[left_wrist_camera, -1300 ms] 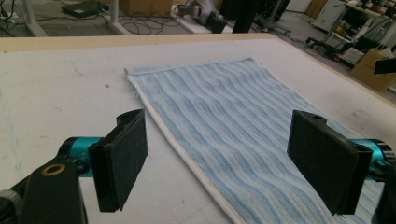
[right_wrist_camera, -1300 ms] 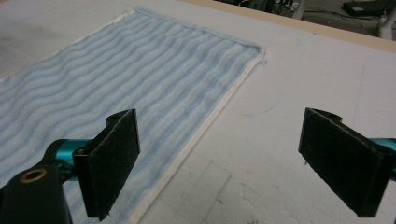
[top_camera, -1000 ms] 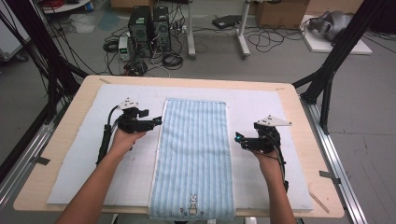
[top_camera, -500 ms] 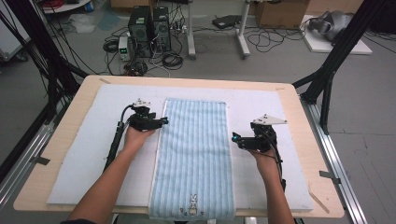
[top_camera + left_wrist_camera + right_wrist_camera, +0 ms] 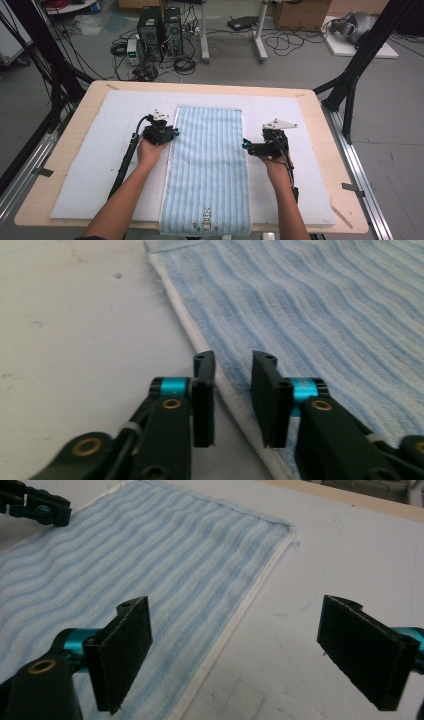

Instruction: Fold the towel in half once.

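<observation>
A blue striped towel (image 5: pixel 207 170) lies flat and lengthwise on a white mat (image 5: pixel 90 165) that covers a wooden table (image 5: pixel 60 142). The towel's near end, printed with a small rabbit motif (image 5: pixel 205 220), reaches the table's near edge; its far end stops short of the mat's far edge.

Left gripper (image 5: pixel 172 134): held at the towel's left hem, a little toward the far end. In the left gripper view the left gripper (image 5: pixel 233 385) has its two black jaws astride the white hem of the towel (image 5: pixel 320 315), one over the bare mat (image 5: pixel 75 330), the other over the striped cloth. The jaws have just been closing and now stand a narrow gap apart, with the hem between them; the pads do not visibly press on it.

Right gripper (image 5: pixel 246 146): held at the towel's right hem, about level with the left gripper. In the right gripper view the right gripper (image 5: pixel 235 647) has its jaws spread wide, one above the towel (image 5: pixel 150 555) and one above the mat (image 5: pixel 350 555), the hem running between them and untouched.

No container stands on the table. On the floor beyond its far edge are computer towers (image 5: pixel 160 27) and loose cables (image 5: pixel 295 42).
</observation>
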{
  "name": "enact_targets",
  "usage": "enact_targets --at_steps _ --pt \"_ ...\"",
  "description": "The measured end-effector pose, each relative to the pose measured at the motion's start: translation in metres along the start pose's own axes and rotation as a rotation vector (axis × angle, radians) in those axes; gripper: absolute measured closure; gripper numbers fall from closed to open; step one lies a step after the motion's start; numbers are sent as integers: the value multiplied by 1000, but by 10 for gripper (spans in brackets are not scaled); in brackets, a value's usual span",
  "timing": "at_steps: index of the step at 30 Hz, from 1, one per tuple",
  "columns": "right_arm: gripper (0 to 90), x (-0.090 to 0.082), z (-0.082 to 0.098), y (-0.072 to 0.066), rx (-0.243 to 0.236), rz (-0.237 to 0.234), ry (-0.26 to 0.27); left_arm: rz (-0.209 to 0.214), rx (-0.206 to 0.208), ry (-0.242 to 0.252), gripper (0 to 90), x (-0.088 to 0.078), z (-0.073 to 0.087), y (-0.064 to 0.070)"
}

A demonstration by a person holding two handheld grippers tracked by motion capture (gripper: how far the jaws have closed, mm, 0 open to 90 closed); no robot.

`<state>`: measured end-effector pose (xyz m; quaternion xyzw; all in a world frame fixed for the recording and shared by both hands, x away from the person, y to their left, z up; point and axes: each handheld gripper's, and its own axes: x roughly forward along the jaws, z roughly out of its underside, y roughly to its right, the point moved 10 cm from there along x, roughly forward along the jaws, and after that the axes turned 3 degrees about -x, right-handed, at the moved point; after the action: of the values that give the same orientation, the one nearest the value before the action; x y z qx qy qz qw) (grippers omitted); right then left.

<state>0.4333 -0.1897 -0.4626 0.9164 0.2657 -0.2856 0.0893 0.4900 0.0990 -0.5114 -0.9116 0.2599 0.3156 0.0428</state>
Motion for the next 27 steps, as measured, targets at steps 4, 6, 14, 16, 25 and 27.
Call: enact_targets --at_steps 4,6,14,16,25,27 --pt "160 9 -5 1 3 15 -15 17 20 -4 855 0 1 2" --pt "163 15 -8 3 24 19 -18 31 5 -5 860 0 1 2" --pt "443 46 -8 6 26 47 -90 51 -31 0 863 0 0 1" --pt "443 58 -3 6 39 51 -125 57 -40 -2 863 0 1 0" --pt "713 78 7 1 28 28 -181 66 -67 -6 870 0 1 0" --pt "844 78 6 -7 10 -7 -188 77 -98 -4 871 0 1 -1"
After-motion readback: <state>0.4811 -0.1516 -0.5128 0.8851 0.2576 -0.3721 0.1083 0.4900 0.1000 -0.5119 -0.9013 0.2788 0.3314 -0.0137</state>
